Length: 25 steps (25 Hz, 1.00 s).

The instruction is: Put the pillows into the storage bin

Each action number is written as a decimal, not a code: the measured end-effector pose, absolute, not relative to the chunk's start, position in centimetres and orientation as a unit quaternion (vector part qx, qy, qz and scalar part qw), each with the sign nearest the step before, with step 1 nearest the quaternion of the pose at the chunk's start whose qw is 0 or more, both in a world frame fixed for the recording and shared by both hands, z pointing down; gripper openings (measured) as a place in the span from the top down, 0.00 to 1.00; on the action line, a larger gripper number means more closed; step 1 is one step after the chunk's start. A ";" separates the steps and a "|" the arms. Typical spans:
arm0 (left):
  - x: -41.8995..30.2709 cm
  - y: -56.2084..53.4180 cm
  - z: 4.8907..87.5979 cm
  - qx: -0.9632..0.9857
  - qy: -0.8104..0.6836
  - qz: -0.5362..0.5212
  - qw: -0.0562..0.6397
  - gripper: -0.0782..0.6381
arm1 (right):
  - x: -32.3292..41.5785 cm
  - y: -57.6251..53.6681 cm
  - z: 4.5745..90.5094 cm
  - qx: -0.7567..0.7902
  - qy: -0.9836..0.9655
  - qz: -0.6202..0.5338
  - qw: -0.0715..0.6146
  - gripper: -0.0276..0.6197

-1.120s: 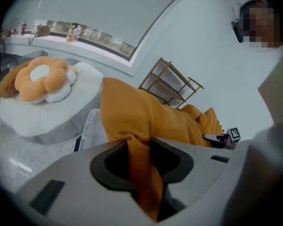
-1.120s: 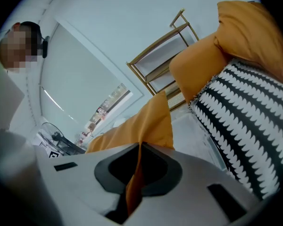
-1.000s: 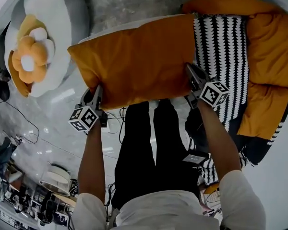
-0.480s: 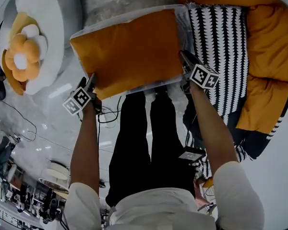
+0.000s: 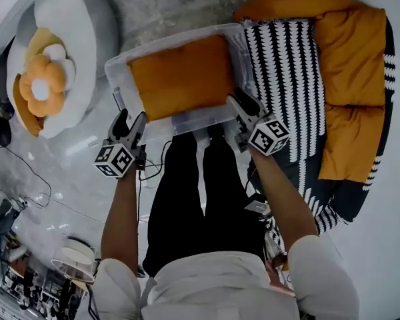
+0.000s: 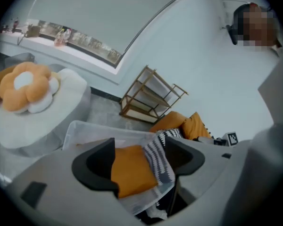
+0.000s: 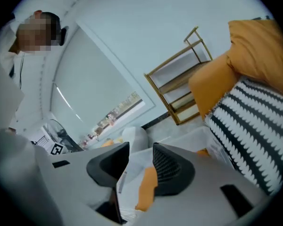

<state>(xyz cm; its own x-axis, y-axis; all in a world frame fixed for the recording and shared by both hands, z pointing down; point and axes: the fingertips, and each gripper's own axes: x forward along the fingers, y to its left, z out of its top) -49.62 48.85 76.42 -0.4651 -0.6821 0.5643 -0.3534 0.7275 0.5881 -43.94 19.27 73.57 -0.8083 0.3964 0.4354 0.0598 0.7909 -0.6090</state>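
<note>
Grey floor (image 5: 160, 5) is occupied by storage bin (image 5: 115, 72), orange pillow (image 5: 183, 75) seated inside; left gripper (image 5: 131, 120) and right gripper (image 5: 241, 103) are held open, empty; 5-o'clock rim may be snagged on withdrawal.

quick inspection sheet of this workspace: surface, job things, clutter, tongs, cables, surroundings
surface: glossy grey floor; the storage bin stands on it
job's things: orange pillow lies inside the storage bin; black-and-white pillow and orange cushions lie outside, to its right
clutter: flower cushion on a pale seat
grippers: left tongs open, short of the bin; right tongs open at the bin's near right corner
cables: dark cables on the floor by the person's legs
surroundings: wooden shelf against a white wall
</note>
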 end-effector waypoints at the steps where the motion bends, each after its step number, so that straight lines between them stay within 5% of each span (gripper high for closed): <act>1: -50.0 48.0 74.2 0.330 -0.836 -0.193 0.394 0.43 | -44.4 19.5 71.0 -0.137 -0.909 0.292 0.264 0.69; 7: -51.8 44.1 58.0 0.435 -0.850 -0.144 0.261 0.43 | -45.9 21.7 52.0 -0.227 -0.918 0.300 0.123 0.64; 16: -54.0 36.7 34.9 0.561 -0.814 -0.137 0.067 0.43 | -42.6 18.9 29.7 -0.154 -0.982 0.104 -0.045 0.66; 25: -44.9 23.9 22.4 0.679 -0.711 -0.184 0.013 0.45 | -26.6 9.9 17.8 0.036 -0.993 -0.019 -0.111 0.66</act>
